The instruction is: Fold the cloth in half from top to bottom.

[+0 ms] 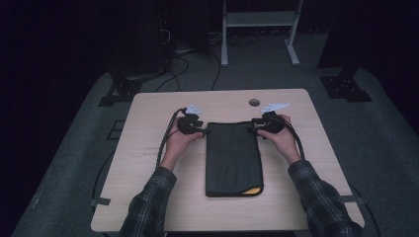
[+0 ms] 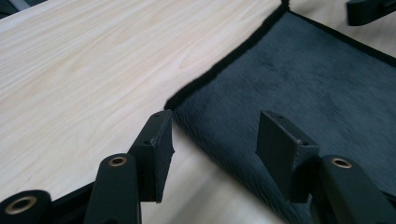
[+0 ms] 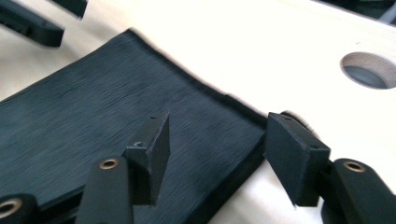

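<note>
A dark folded cloth (image 1: 233, 159) lies flat in the middle of the light wooden tabletop (image 1: 148, 197). Its long axis runs from the person's edge of the tabletop toward the far edge, with one short end near the person and the other away. A small yellow patch (image 1: 253, 190) shows at its near right corner.

The left gripper (image 1: 201, 131) sits at the far left corner of the cloth, held in the person's left hand (image 1: 179, 142). In the left gripper view its jaws stand about half open, straddling the cloth's dark bound edge (image 2: 219, 65): one pad is over bare wood, the other over the plush surface. The pads do not press on the cloth.

The right gripper (image 1: 252, 126) sits at the far right corner, held in the right hand (image 1: 280, 139). In the right gripper view its jaws are also about half open, one pad above the cloth (image 3: 93, 121) and the other just beyond its corner over the wood, with nothing pinched. A round hole (image 1: 254, 102) in the tabletop lies just past this gripper.
</note>
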Tool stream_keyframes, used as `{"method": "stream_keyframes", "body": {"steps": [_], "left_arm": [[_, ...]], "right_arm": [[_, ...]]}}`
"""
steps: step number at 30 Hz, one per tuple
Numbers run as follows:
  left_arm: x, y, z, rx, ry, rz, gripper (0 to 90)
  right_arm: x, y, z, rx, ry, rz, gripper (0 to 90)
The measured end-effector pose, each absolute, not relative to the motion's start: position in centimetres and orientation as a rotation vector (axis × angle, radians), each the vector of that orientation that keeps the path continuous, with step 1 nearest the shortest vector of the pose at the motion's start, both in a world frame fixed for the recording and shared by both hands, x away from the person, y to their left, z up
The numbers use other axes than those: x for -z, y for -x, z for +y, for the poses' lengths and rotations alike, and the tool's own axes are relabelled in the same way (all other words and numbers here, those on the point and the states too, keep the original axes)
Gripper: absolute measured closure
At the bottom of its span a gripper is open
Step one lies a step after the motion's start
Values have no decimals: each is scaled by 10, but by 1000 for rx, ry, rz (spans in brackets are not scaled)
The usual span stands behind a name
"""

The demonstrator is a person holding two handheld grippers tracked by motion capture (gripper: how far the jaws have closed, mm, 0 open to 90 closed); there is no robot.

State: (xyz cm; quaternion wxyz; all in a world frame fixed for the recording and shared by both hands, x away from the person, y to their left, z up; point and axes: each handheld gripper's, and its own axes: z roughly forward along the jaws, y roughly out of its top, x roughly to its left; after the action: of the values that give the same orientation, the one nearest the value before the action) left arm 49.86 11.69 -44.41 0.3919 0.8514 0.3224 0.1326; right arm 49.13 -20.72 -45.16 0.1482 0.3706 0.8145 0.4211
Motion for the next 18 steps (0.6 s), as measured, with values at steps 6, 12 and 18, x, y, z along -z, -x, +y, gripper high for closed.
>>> {"method": "stream_keyframes", "body": {"steps": [6,12,18], "left_arm": [[456,-515,110,-350,-2163,838,453],[467,-526,109,-335,-2159,883,448],[474,-531,108,-320,-2160,891,450]], "right_arm": [[475,-506,-211,-1219,-1129,2311,409],[480,-510,-207,-1230,-1110,2295,406],[480,-519,-196,-1106,-1085,2367,340]]}}
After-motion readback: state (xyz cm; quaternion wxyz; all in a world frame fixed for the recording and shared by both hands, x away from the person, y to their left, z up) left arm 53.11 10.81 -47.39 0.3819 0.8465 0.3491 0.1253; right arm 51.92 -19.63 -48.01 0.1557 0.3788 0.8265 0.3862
